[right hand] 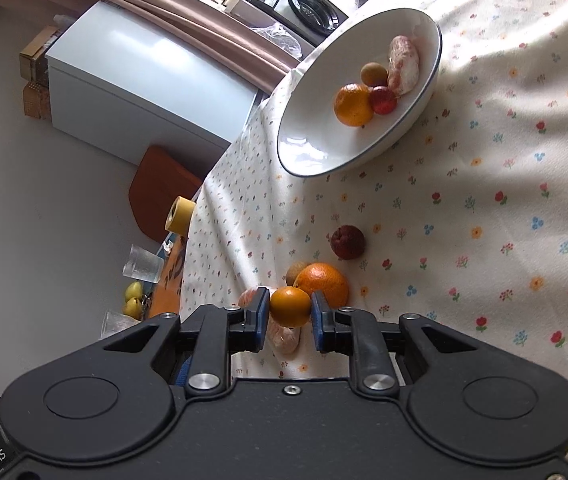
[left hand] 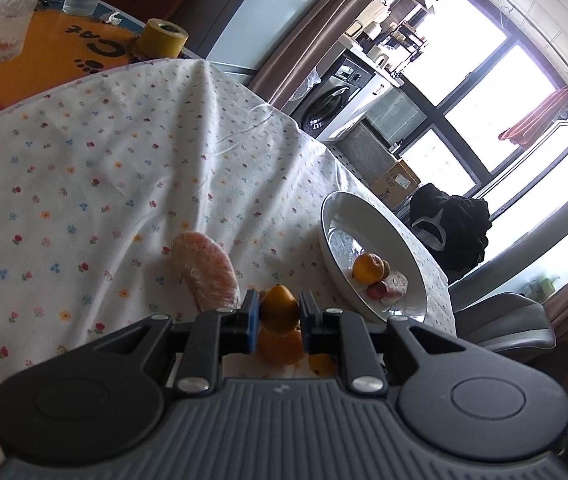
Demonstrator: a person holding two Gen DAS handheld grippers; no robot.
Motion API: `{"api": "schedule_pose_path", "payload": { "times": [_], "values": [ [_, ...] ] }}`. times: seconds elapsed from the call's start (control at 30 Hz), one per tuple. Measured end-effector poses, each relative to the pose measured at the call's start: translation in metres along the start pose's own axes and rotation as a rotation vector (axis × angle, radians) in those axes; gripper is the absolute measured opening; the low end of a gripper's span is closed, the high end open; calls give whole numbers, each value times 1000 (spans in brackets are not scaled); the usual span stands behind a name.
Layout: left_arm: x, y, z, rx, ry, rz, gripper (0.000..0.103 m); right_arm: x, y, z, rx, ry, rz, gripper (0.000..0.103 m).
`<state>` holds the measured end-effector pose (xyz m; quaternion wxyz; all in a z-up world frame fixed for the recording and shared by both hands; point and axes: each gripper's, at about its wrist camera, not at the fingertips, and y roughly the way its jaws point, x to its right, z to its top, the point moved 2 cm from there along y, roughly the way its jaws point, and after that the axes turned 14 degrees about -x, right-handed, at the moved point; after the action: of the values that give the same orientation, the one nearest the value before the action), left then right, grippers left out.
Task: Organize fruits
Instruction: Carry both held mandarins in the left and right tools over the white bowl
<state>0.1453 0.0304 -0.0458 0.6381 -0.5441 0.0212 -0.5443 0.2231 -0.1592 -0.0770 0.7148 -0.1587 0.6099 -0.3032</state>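
i had both sets of fingers closed on fruit: the left gripper (left hand: 279, 314) pinched a small orange (left hand: 278, 307) above the table (left hand: 84, 184), and the right gripper (right hand: 287, 312) clamped another small orange (right hand: 289, 306) beside a bigger orange (right hand: 323, 283). the white bowl (right hand: 323, 160) nearby held four fruits.

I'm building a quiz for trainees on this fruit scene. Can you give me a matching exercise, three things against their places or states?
Things:
1. white bowl
2. yellow roll
3. small orange

Places or states:
A. clamped in the jaws of the right gripper
B. holds four fruits
C. off the floral cloth

Pairs: 1-B, 2-C, 3-A
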Motion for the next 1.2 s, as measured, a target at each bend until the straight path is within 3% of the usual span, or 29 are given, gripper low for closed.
{"api": "schedule_pose_path", "payload": {
  "times": [0.6,1.2],
  "values": [
    [41,0,25,52,108,-13,19,-12,-30,37,131,-127,-70,21],
    [81,61,33,9,262,33,19,10,-32,83,207,-145,-173,21]
  ]
}}
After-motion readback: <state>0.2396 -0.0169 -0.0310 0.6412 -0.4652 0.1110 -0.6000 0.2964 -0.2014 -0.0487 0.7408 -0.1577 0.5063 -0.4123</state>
